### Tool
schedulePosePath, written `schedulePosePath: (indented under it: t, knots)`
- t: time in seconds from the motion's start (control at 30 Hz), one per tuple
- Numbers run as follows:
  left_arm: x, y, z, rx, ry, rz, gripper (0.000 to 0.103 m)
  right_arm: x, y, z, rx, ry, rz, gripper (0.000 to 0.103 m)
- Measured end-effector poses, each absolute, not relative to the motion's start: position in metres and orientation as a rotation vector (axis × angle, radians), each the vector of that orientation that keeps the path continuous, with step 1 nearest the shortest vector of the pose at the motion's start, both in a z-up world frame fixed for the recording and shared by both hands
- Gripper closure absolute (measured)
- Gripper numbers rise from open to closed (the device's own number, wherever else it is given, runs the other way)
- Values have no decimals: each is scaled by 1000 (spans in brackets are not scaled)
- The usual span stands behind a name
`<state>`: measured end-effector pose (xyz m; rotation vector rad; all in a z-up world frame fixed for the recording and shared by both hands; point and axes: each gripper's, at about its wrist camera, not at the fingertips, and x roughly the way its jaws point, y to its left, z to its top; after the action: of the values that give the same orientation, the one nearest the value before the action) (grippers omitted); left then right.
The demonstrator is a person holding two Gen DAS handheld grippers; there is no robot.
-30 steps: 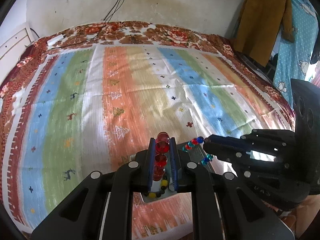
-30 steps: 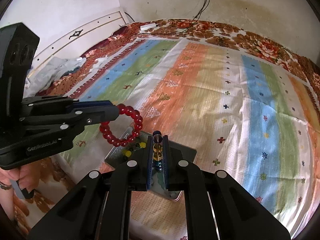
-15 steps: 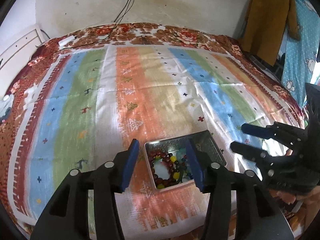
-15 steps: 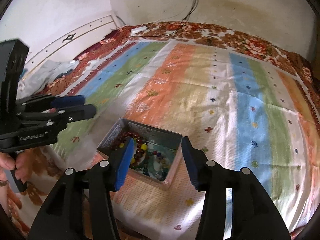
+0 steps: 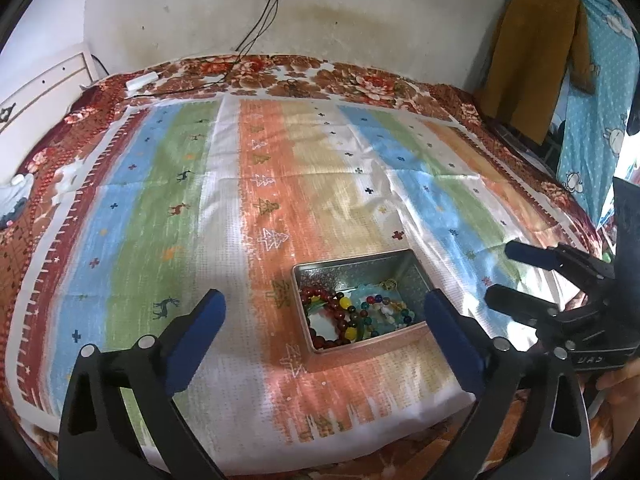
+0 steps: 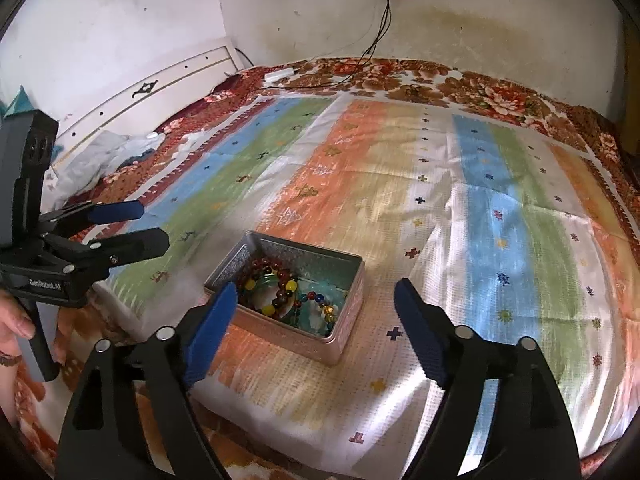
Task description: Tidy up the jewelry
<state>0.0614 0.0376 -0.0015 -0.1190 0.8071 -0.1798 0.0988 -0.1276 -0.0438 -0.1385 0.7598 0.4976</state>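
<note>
From the left wrist view, the left gripper is spread wide and holds nothing, its blue-padded fingers standing to either side of the metal tin, above the bed and clear of it. The tin sits on the striped bedspread near the bed's near edge, and inside it lie a dark red bead bracelet and a tangle of multicoloured beads, all loose on the tin's floor. This view alone takes in the clothes hanging at the right: a mustard-brown garment and a blue patterned cloth. At its right edge the right gripper shows side-on, its two fingers parted with nothing between them, well clear of the tin. The right wrist view shows the same tin from its other side, so its pinkish outer wall is seen, with the red bracelet against the far-left part and the mixed beads nearer. The right gripper is spread wide here and empty. Only this view shows the white headboard and crumpled cloth beside it. The left gripper appears at the left, fingers apart and holding nothing, with the hand on its handle
</note>
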Motion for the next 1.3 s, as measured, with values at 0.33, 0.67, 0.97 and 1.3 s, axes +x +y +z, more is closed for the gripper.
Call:
schedulePosePath:
  t: [0.33, 0.67, 0.97, 1.3]
  knots:
    - [42, 24, -5, -41, 780, -174, 6, 81, -141, -43, -120, 720, 468, 6]
    - [25, 13, -12, 17, 773, -119, 6, 67, -152, -40, -91, 672, 430, 6]
    - [17, 12, -5, 10, 720, -121, 6, 59, -156, -44, -71, 682, 432, 6]
    - [15, 6, -3, 37, 702, -134, 6, 57, -154, -46, -82, 682, 433, 6]
